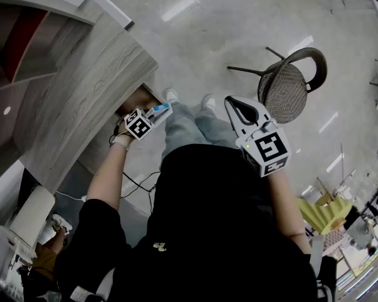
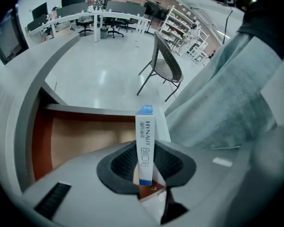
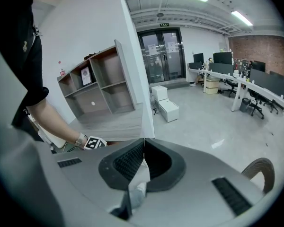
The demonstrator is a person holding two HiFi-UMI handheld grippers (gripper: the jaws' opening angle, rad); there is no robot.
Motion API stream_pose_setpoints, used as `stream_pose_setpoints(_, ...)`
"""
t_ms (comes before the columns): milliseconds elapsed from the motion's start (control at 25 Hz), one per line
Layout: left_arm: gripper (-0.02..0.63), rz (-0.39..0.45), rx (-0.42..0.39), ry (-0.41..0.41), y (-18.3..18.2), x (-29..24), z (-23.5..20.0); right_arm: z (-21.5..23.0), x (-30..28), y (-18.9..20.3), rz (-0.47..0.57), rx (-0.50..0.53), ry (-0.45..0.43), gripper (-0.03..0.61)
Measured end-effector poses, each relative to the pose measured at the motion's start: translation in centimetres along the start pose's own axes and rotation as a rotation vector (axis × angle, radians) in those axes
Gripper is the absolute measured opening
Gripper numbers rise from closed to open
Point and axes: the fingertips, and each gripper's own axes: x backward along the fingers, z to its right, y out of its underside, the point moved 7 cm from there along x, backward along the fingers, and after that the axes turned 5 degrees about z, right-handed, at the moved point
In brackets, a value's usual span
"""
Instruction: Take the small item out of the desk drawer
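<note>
A small white box with blue ends (image 2: 145, 145) stands upright between the jaws of my left gripper (image 2: 145, 150), whose pads press on it from both sides. In the head view the left gripper (image 1: 156, 112) sits at the mouth of the open desk drawer (image 1: 138, 99), the box's blue tip (image 1: 160, 107) showing at its front. Behind the box, the drawer's brown inside (image 2: 85, 136) looks bare. My right gripper (image 1: 233, 106) hangs apart over the floor to the right, with its jaws (image 3: 143, 143) shut and nothing between them.
The grey wood-grain desk (image 1: 82, 106) fills the left. A wicker chair (image 1: 290, 83) stands on the floor to the right. The person's jeans and shoes (image 1: 189, 124) are beside the drawer. Cables (image 1: 138, 184) trail under the desk. A shelf unit (image 3: 99, 84) stands behind.
</note>
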Motion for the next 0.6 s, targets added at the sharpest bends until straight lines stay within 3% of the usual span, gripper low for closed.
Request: stream_pose_setpoints(600, 0.097, 0.048, 0.19, -0.158, -1.8, 7.1, 3.1, -1.6, -0.5, -2.9, 0.086, 0.088, -0.148, -0.003)
